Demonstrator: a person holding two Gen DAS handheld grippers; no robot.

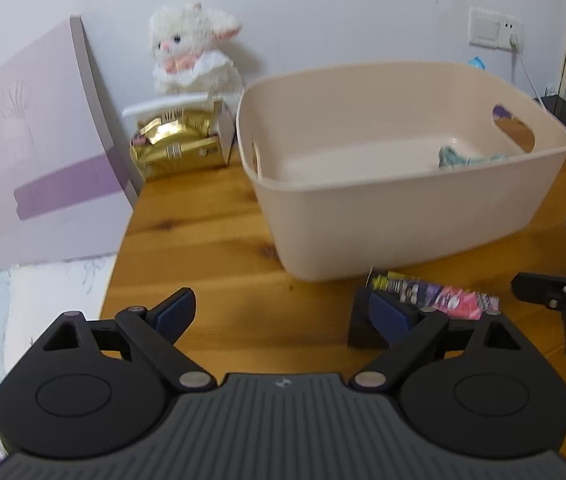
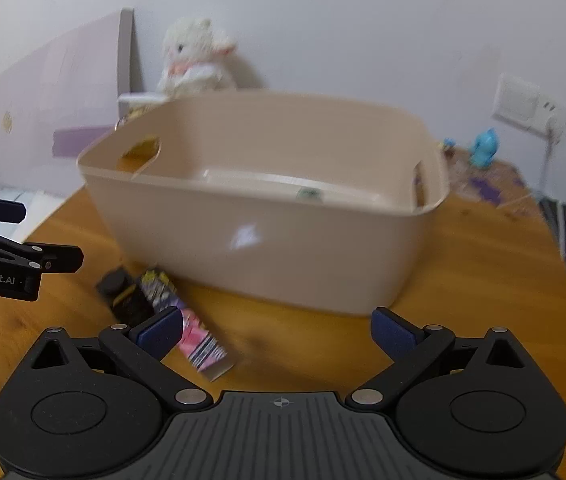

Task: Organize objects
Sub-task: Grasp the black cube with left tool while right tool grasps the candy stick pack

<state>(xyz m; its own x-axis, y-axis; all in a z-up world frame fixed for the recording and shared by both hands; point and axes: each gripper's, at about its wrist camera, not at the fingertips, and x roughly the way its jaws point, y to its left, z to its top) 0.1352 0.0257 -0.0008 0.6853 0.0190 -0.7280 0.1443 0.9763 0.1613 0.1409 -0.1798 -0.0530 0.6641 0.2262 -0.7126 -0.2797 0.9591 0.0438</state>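
Note:
A beige plastic basket with handle cutouts stands on the wooden table; it also shows in the right wrist view. A pale green packet lies inside it. In front of the basket lie a colourful pink-and-purple sachet and a small black bottle, which is partly hidden behind my left gripper's right finger. My left gripper is open and empty, low over the table. My right gripper is open and empty, just right of the sachet.
A white plush rabbit sits at the back against the wall above a gold packet in a white holder. A lilac board leans at the left. A blue figurine and a wall socket are at the right.

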